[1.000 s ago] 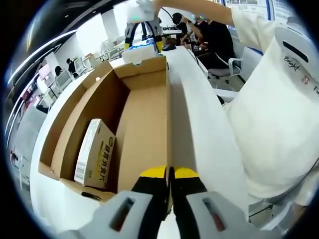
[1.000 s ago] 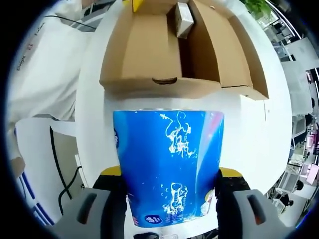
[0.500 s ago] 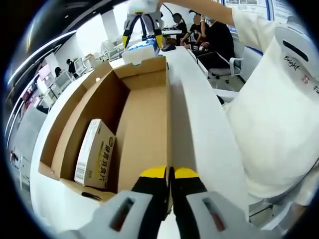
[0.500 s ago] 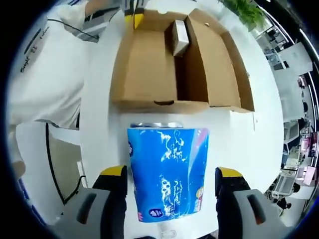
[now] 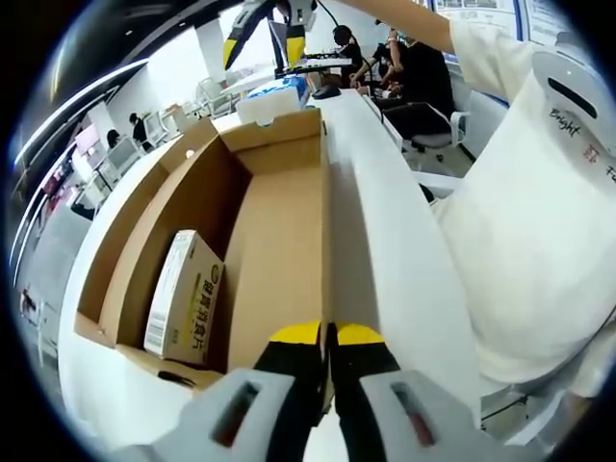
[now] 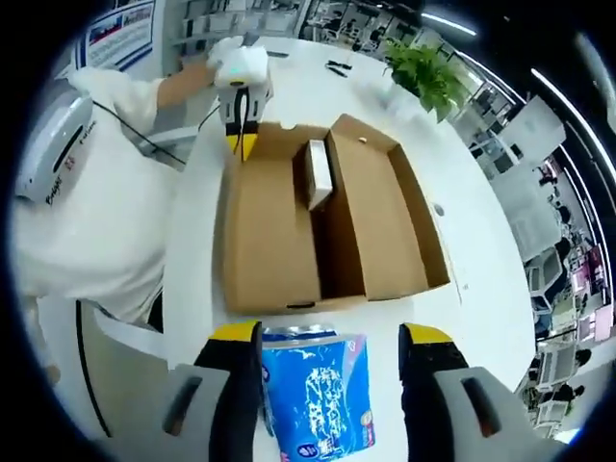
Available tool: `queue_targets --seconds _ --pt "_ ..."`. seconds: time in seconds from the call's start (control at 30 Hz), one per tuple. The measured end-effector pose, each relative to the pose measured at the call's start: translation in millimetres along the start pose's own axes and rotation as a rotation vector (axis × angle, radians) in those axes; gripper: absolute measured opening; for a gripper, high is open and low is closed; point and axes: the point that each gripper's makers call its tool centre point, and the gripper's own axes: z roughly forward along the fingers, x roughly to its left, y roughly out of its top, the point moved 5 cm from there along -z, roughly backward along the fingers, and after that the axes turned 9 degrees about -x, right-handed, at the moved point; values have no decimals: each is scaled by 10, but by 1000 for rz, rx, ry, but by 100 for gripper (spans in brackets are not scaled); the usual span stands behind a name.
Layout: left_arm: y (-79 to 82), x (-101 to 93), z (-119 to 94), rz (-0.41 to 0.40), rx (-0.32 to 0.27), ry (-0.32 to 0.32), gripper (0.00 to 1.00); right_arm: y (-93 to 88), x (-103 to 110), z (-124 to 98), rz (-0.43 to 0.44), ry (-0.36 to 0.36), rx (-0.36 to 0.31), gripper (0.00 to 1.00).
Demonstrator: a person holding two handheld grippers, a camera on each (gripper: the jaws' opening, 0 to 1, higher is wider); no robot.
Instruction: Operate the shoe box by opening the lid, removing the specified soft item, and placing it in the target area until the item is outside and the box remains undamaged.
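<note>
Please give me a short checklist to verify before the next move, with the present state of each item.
1. Blue soft pack is outside the shoe box: ok, it lies on the white table just beyond the box's end wall.
2. Right gripper has let go: ok, jaws stand open on both sides of the pack, apart from it.
3. Left gripper steadies the box: ok, jaws shut on the box's end wall.
4. Box undamaged: ok as far as shown, walls and lid look straight, no tears visible.
5. Small carton remains inside the box: ok.
6. Pack sits in the target area: cannot tell, no marking shows.
</note>
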Motion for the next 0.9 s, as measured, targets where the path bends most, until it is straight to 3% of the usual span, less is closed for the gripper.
queue_targets --seconds 0.07,0.1,0.13,0.17,0.23,0.33,0.4,0.53,0.57,0.6,0.7,0.77,0.9 --pt "-1 2 1 -3 0 -3 2 14 -22 9 24 -15 -32 61" --pt "-2 1 1 -2 0 -4 2 66 -35 20 58 -25 -104 59" --pt "-2 1 2 -3 0 -3 2 72 -46 17 63 -34 -115 58" --pt "-3 1 2 -2 -2 -3 2 113 -78 19 90 -63 -168 57" --pt "-5 -1 3 -1 -1 -3 2 127 -56 20 113 -48 -195 54" --pt "-5 -3 5 -1 1 -3 1 192 -117 1 73 -130 -240 54" --pt "-6 -5 6 0 3 -4 1 273 -146 -15 94 -173 -297 55" --pt "-9 9 1 0 4 -1 2 456 -249 -75 168 -280 -453 57" --pt "-9 10 1 0 3 -2 2 511 -252 -90 178 -280 -507 56" --pt "-10 11 0 -1 4 -2 2 548 -303 -116 233 -327 -556 55" --pt "-12 14 0 -2 6 -4 1 638 -286 -130 319 -284 -652 59" --pt "-13 18 -2 -7 6 -5 2 652 -319 -118 333 -307 -668 63" --pt "-14 21 -3 -8 4 -6 2 713 -282 -54 399 -299 -707 58"
